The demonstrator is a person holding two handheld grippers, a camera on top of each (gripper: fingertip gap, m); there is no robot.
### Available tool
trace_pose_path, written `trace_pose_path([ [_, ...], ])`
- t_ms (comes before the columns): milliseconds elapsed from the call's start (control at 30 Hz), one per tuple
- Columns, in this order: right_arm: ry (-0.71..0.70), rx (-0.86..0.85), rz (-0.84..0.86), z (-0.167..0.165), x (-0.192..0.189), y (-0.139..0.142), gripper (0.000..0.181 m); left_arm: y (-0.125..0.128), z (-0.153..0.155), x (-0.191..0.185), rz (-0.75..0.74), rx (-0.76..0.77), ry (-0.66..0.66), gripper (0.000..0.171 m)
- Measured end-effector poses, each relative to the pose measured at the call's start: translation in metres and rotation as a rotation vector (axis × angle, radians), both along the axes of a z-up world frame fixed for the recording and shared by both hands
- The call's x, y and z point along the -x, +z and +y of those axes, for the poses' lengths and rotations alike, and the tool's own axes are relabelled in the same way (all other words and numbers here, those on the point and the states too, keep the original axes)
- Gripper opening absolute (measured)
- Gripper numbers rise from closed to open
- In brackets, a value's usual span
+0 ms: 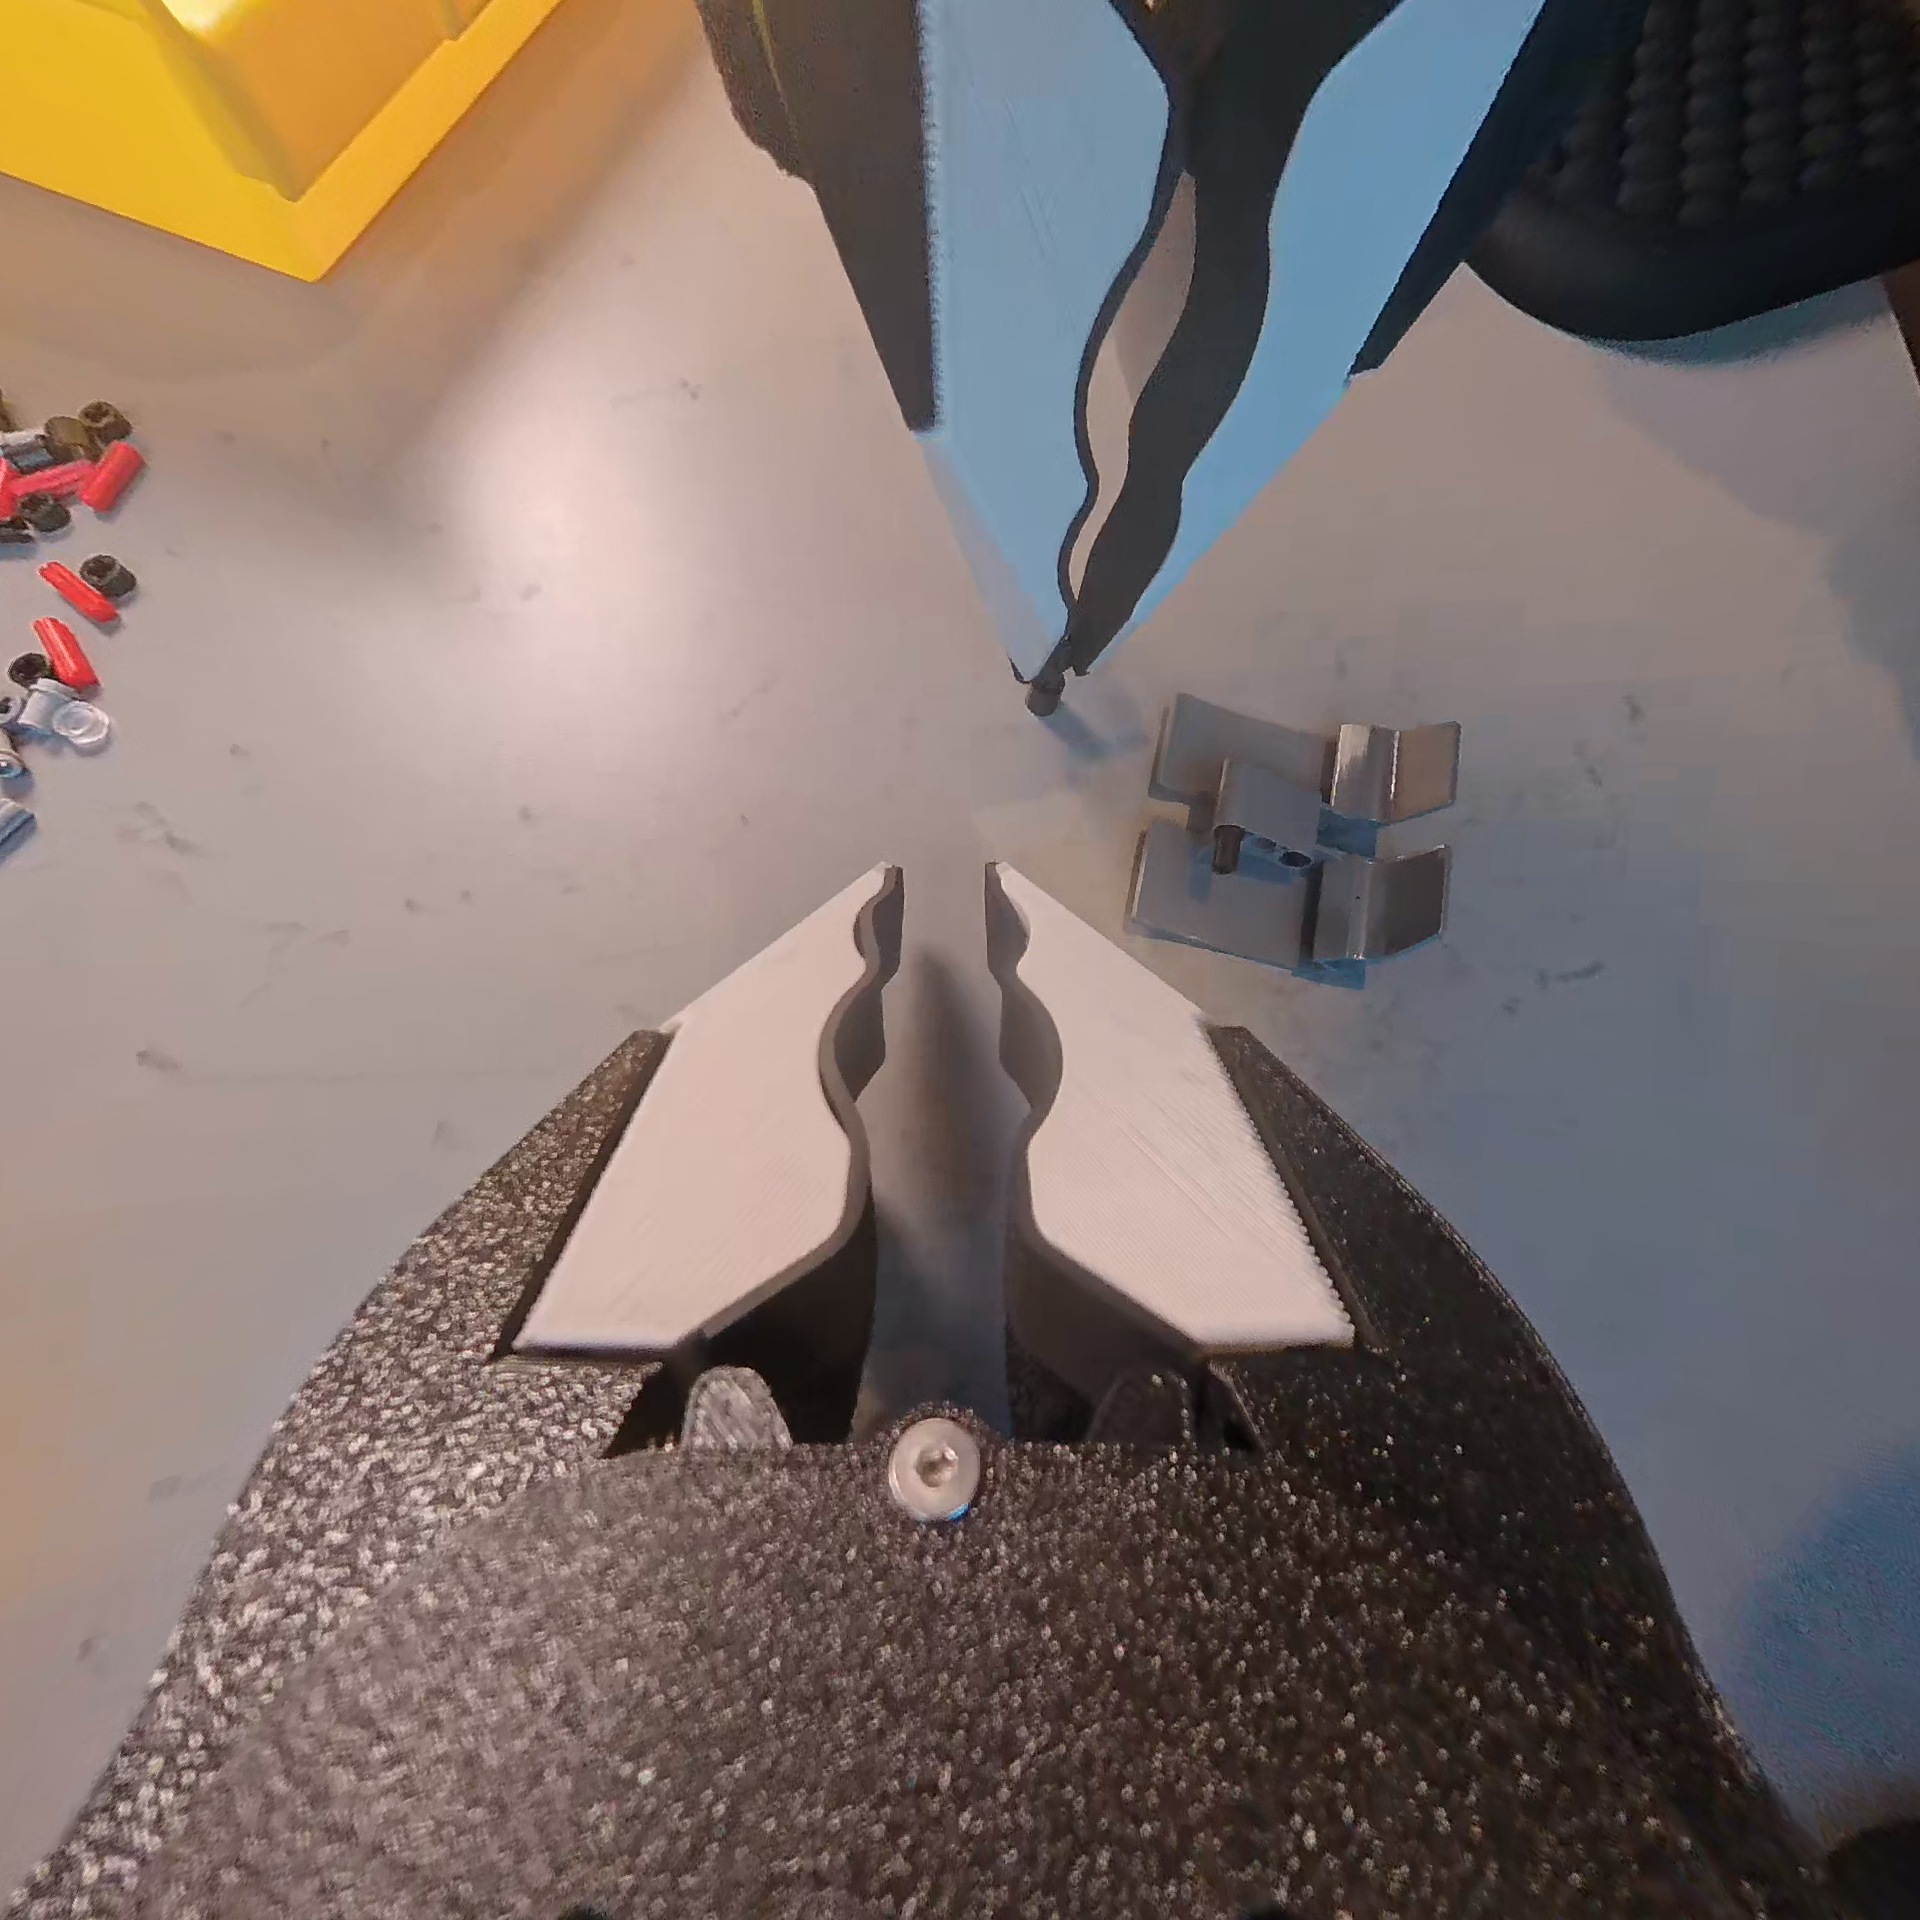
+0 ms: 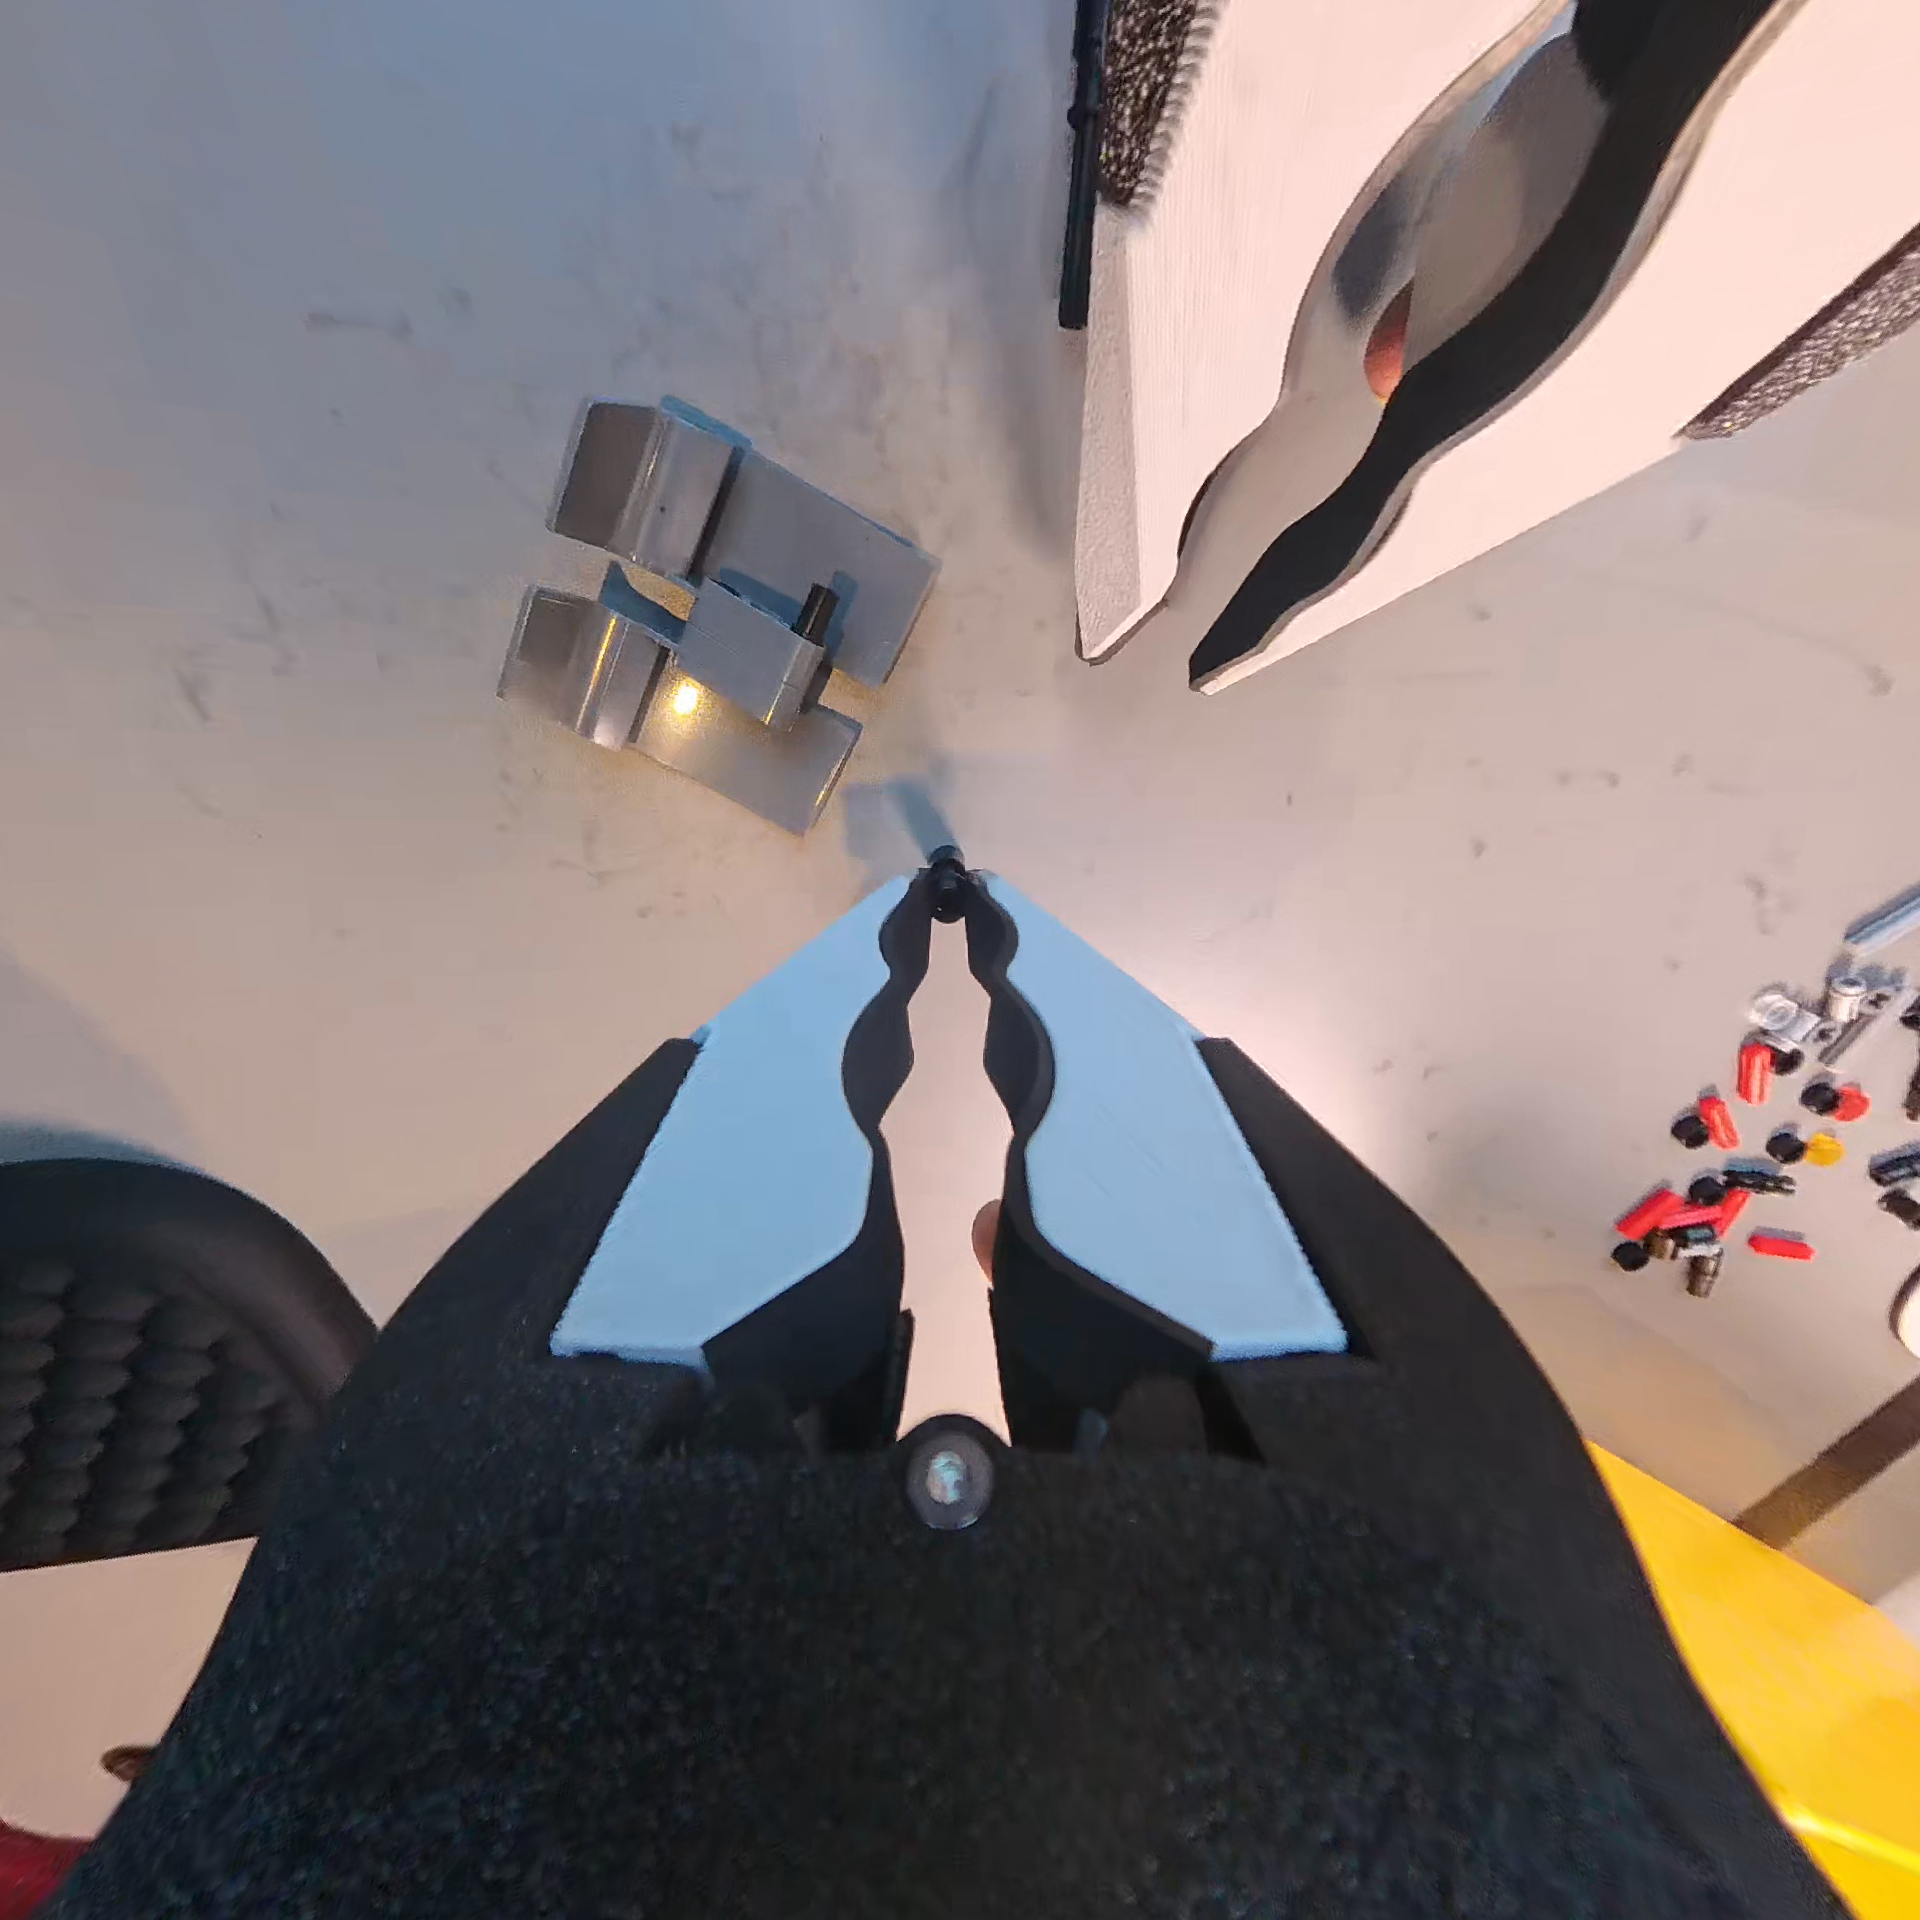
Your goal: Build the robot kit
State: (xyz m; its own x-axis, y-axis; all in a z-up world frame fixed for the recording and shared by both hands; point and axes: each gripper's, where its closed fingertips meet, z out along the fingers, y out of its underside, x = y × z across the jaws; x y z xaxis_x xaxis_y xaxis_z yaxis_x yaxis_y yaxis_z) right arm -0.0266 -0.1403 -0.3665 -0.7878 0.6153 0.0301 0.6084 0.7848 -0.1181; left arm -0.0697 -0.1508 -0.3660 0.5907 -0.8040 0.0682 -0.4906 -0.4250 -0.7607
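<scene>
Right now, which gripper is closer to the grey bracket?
Right. The right gripper, shut on a small black pin, has its tips just beside the grey bracket. The left gripper is open, a bit farther off.

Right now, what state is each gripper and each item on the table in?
Right gripper: shut on a small black peg, held just above the table, beside the grey bracket.
Left gripper: open, nothing between its fingers.
Grey bracket: lying flat on the table, a short black peg standing in its middle block, touched by neither gripper.
Small red and black parts: loose, scattered.
Yellow bin: resting at the table's edge; contents not visible.
</scene>
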Motion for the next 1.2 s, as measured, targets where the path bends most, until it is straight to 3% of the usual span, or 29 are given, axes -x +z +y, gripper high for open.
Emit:
trace_pose_path([
  [133, -0.014, 0.004, 0.018, 0.0, 0.0, 0.001, 0.006, 0.004, -0.001, -0.001, -0.014, -0.008, -0.004, 0.015],
  [233, -0.098, 0.108, 0.142, 0.0, 0.002, 0.005, 0.007, 0.013, -0.005, -0.009, -0.062, -0.016, -0.036, 0.019],
  [400, -0.369, 0.67, 0.697, -0.015, 0.018, 0.086, 0.007, 0.059, -0.016, -0.025, -0.317, -0.056, -0.11, 0.023],
  [500, -0.428, 0.842, 0.899, -0.019, 0.006, 0.11, 0.007, 0.089, -0.021, -0.034, -0.433, -0.11, -0.143, 0.021],
  [600, -0.426, 0.899, 0.967, -0.029, -0.002, 0.111, 0.007, 0.104, -0.027, -0.047, -0.434, -0.179, -0.164, 0.018],
  [733, -0.399, 0.951, 0.993, -0.039, -0.008, 0.111, 0.007, 0.105, -0.031, -0.058, -0.378, -0.237, -0.139, 0.007],
  [1000, -0.368, 1.031, 0.972, -0.053, -0.01, 0.113, 0.007, 0.108, -0.043, -0.06, -0.384, -0.308, -0.081, 0.006],
  [1100, -0.404, 1.091, 0.959, -0.055, -0.008, 0.116, 0.007, 0.11, -0.045, -0.059, -0.303, -0.403, -0.054, 0.005],
  [1200, -0.457, 1.146, 0.924, -0.054, -0.007, 0.113, 0.006, 0.107, -0.042, -0.058, -0.131, -0.514, -0.037, 0.005],
])
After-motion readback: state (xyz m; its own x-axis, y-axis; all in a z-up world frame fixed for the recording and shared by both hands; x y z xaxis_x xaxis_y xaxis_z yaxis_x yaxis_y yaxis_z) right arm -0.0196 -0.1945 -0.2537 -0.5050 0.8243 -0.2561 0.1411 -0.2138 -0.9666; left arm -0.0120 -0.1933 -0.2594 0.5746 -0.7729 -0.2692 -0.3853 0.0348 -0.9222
